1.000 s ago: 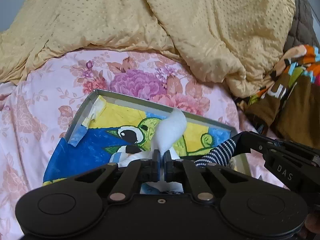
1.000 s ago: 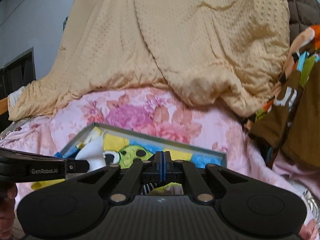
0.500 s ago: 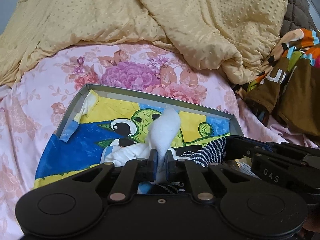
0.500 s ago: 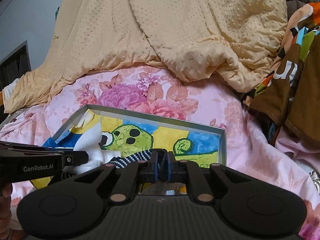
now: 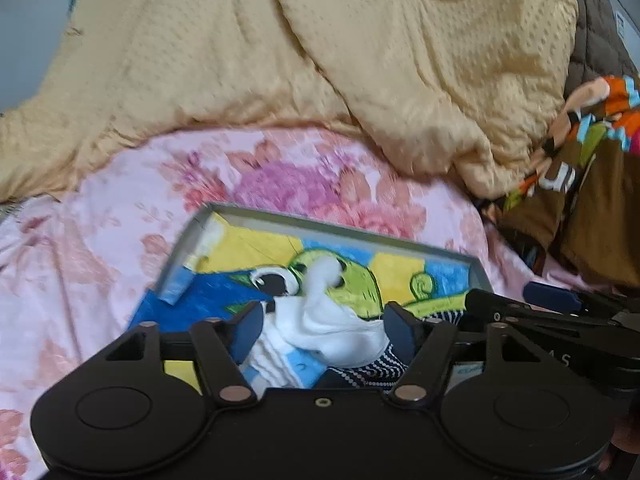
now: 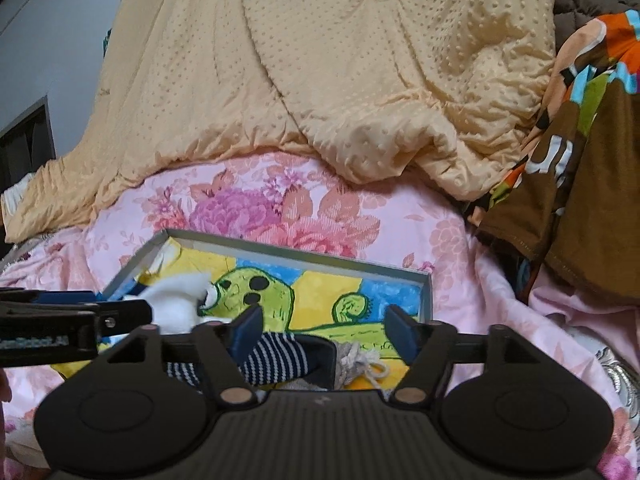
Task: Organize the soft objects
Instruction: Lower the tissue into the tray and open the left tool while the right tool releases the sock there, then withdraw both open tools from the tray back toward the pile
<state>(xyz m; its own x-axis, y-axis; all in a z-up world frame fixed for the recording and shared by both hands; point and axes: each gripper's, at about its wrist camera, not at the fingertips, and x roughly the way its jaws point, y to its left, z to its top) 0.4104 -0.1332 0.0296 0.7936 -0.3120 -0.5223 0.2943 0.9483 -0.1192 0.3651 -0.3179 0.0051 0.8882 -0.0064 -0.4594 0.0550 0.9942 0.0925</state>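
Observation:
A shallow grey tray [image 5: 344,231] with a colourful cartoon lining lies on the flowered sheet; it also shows in the right wrist view [image 6: 308,255]. A white sock [image 5: 328,324] lies in the tray between the fingers of my open left gripper [image 5: 324,330]. A navy striped sock [image 6: 276,358] lies in the tray beside it, between the fingers of my open right gripper [image 6: 324,330]. A grey knotted cloth [image 6: 356,360] sits next to the striped sock. The white sock also shows in the right wrist view [image 6: 180,300].
A yellow dotted quilt [image 5: 320,60] is heaped behind the tray. A brown and orange patterned garment [image 5: 592,184] lies at the right. The pink flowered sheet [image 5: 100,240] spreads around the tray.
Both grippers have opened. The white sock has dropped out of the left gripper and the striped sock out of the right gripper, both into the tray.

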